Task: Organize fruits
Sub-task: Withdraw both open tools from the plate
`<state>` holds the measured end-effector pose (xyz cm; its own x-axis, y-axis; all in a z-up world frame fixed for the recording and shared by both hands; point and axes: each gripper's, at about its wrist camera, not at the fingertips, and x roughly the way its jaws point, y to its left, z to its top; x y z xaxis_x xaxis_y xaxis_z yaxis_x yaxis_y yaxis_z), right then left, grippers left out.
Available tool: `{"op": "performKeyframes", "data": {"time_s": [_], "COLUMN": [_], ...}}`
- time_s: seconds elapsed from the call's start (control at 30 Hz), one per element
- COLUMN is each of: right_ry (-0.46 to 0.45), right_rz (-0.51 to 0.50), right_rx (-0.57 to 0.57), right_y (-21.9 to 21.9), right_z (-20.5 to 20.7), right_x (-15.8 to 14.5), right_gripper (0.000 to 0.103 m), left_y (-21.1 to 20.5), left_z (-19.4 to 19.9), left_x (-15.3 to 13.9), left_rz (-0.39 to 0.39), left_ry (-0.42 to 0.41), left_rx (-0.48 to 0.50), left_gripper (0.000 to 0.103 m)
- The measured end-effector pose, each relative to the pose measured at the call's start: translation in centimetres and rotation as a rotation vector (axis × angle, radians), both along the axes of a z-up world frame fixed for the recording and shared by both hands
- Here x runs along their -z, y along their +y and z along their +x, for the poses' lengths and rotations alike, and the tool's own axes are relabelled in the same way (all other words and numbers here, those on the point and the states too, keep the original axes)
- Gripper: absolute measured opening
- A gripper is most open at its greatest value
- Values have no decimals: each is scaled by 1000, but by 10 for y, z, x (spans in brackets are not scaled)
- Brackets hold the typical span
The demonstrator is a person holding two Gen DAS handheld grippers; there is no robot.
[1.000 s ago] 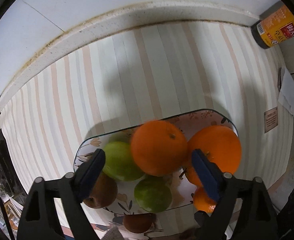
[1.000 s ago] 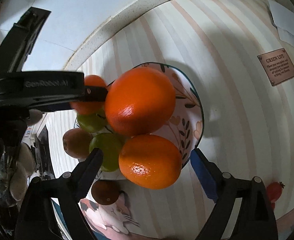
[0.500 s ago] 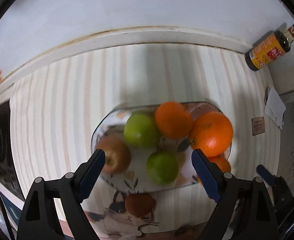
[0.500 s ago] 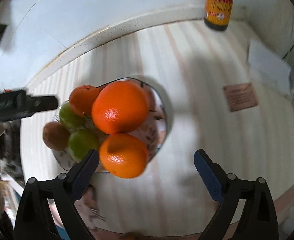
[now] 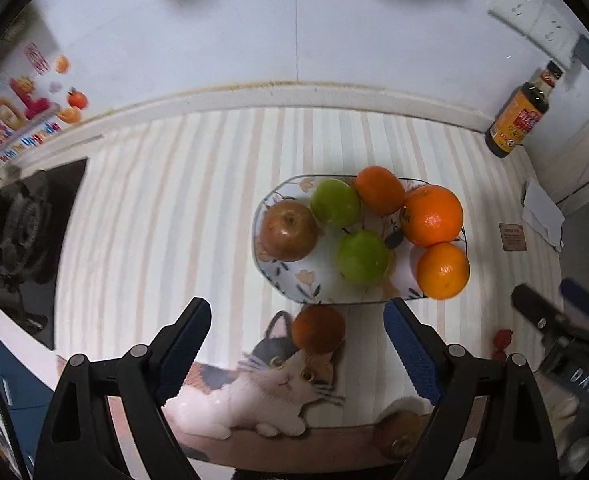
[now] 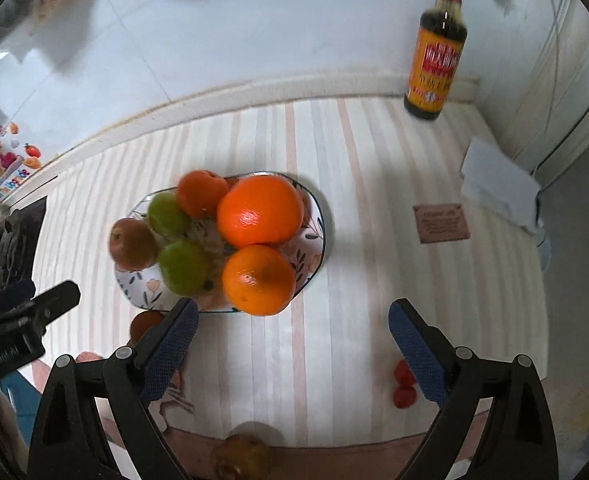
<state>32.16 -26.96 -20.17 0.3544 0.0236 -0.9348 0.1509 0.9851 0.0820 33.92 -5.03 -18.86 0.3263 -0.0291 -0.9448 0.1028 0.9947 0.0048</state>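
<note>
Both cameras have pulled back and up over the last second: the plate filled the views, now it sits mid-frame with the whole striped counter mat [image 5: 182,216] visible. I read that as a retreat after a drop-off, not an approach.

Floral plate [image 5: 290,292], centre of the mat: holds six fruits.
- large orange [image 5: 433,214] on the right side, second orange [image 5: 443,270] just near of it, overhanging the right near rim
- small orange [image 5: 379,189] at the far edge
- two green apples [image 5: 335,202] in the middle, one far, one near
- red-brown apple [image 5: 290,229] at the left end

Still off the plate:
- reddish-brown fruit [image 5: 319,329] just near of the plate rim, on the cat print
- brownish fruit [image 6: 244,456] at the near mat edge, blurred
- two small red fruits [image 6: 403,384] near right, type unclear

Tools:
- left gripper [image 5: 294,354] spread wide, nothing held; the reddish-brown fruit sits between its fingers in view but untouched
- right gripper [image 6: 292,352] spread wide, nothing held, hovering near of the plate

Background: sauce bottle [image 6: 434,56] far right against the wall, gas stove [image 5: 18,228] far left.

Judgement: most fruit is plated and the task is well along. Likely next pick is the reddish-brown fruit, for the left tool. The plate is crowded, and the near orange on the rim could roll off.
</note>
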Motion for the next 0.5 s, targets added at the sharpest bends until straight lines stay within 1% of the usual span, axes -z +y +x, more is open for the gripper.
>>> {"op": "performKeyframes", "data": {"time_s": [0.1,0.2,0.33,0.5], "right_ry": [-39,-68,-108,-150], "right_rz": [-24,-27,-34,-32], "right_rx": [-15,-21,-15,-27], "right_y": [5,9,12,17], "right_z": [-13,-26,-42,-64], "right_x": [-26,-50,-76,-105], "right_gripper": [98,98,98,98], "left_y": [6,13,17,18], "left_z": [-17,-32,-46,-58], "left_x": [-20,-39,-62,-84], "left_rz": [-7,-25,-31,-33], "left_ry": [-35,-64,-114,-151], "left_rx": [2,-6,-10,1], "left_gripper": [89,89,88,88]}}
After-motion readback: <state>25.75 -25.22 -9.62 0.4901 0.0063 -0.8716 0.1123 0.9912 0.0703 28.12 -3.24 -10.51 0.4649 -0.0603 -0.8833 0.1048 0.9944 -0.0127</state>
